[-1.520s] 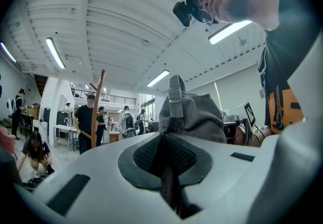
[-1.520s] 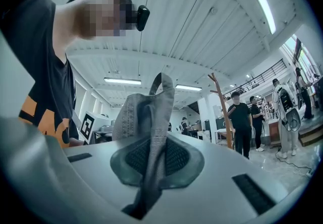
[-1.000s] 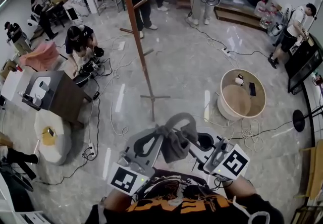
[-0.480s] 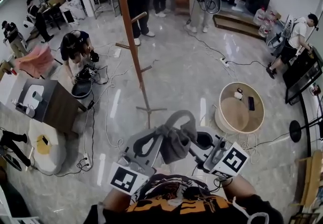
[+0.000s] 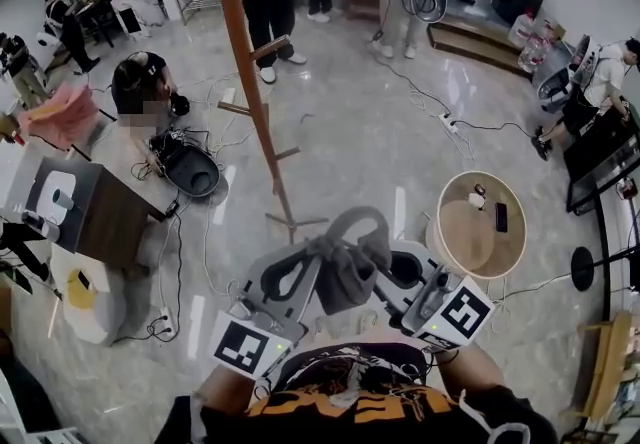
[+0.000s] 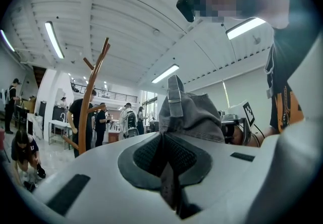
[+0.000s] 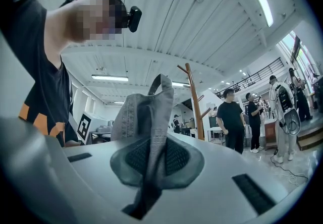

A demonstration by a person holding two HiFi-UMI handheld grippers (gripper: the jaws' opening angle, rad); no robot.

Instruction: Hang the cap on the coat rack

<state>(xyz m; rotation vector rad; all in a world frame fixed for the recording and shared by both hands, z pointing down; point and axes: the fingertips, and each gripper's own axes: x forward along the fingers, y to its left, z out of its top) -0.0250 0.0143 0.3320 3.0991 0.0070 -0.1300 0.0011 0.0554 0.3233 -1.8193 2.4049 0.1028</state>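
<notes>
We hold the grey cap between our two grippers, low and near in the head view, just in front of our chest. The left gripper has its jaws drawn almost fully together on the cap's left side. In the left gripper view its dark pads meet with only a thin fold of grey cloth squeezed between them. The rest of the cap bulges up beyond the jaws, with a buckled band standing upright on it.

The right gripper grips the cap's right side in the same narrow way. In the right gripper view a stitched band of the denim runs down through the closed jaws, and the cloth rises above them. The cap's strap arches up and away from us between the two grippers. Each gripper's marker cube sits at its near end, the left marker cube and the right marker cube on either side of our shirt.

The coat rack stands farther off and left of centre, a brown wooden pole with short pegs and spread feet on the pale marble floor. The cap is well apart from it and touches none of its pegs. A round table with a wooden top stands to the right, and a person crouches on the far left among cables.
</notes>
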